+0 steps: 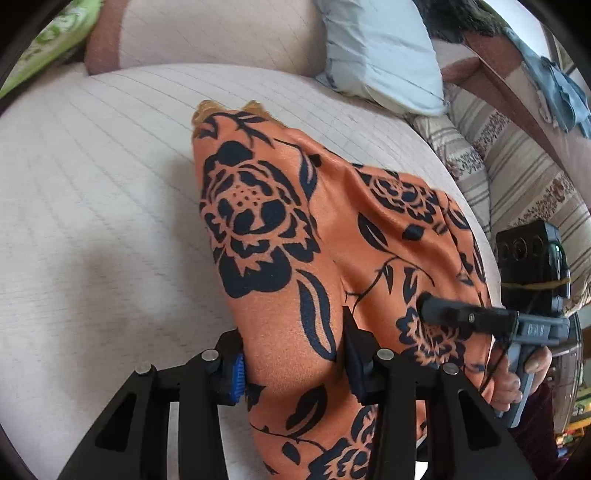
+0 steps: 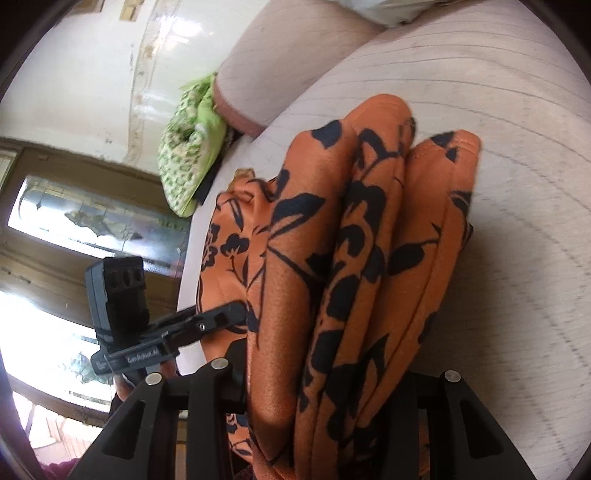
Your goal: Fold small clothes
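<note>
An orange garment with a black flower print (image 1: 295, 236) hangs between both grippers above the pale sofa seat (image 1: 92, 177), its far end resting on the seat. My left gripper (image 1: 291, 365) is shut on a bunched fold of it. In the right wrist view the garment (image 2: 354, 240) hangs in several folds, and my right gripper (image 2: 325, 391) is shut on it, its right finger hidden by cloth. The right gripper also shows in the left wrist view (image 1: 428, 306), pinching the cloth's right edge; the left gripper shows in the right wrist view (image 2: 236, 314).
The sofa backrest (image 1: 214, 33) runs behind the seat. A light blue pillow (image 1: 380, 51) leans at the back right, with striped cushions (image 1: 517, 173) beyond. A green patterned cloth (image 2: 188, 147) lies at the sofa's left end. A glazed door (image 2: 85, 221) stands beside it.
</note>
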A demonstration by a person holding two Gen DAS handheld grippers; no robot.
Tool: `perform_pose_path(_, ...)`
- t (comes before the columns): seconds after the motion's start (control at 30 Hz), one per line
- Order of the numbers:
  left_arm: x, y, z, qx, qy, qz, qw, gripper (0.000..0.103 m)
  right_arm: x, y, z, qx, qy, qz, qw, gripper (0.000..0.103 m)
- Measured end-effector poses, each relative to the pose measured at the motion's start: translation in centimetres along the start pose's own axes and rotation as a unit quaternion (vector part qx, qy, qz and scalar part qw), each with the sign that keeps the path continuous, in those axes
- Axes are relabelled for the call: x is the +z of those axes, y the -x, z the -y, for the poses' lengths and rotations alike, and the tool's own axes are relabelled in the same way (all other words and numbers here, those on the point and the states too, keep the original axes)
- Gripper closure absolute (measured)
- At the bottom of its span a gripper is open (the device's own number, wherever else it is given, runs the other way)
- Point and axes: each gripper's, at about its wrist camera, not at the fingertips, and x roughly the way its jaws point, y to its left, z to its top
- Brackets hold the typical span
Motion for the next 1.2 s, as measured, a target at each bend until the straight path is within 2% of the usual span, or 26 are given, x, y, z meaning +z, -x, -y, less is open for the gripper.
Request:
perform_pose_path(0.27, -0.1, 5.5, -3.0, 0.029, 0.019, 0.035, 0.9988, 0.059, 0.3, -3.0, -4.3, 0.035, 0.034, -0.014, 0.999, 0.062)
perform_pose_path(0.53, -0.6, 8.1, -6.2, 0.057, 0.038, 0.054, 0.9961, 0.059, 0.5, -6.2, -6.8, 0.048, 0.039, -0.010, 0.998, 0.063)
perform_pose_path(0.83, -0.6, 5.9, -9.5, 0.067, 0.075, 0.038, 0.9942, 0.059, 1.0, -10.5, -7.4, 0.021, 0.029, -0.025, 0.999, 0.063)
perform_pose_path(1.2, -1.0, 3.6, -10.4, 0.099, 0.088, 0.028, 0.9908, 0.057, 1.6, -13.5, -6.1, -0.033, 0.015, -0.028, 0.999, 0.063)
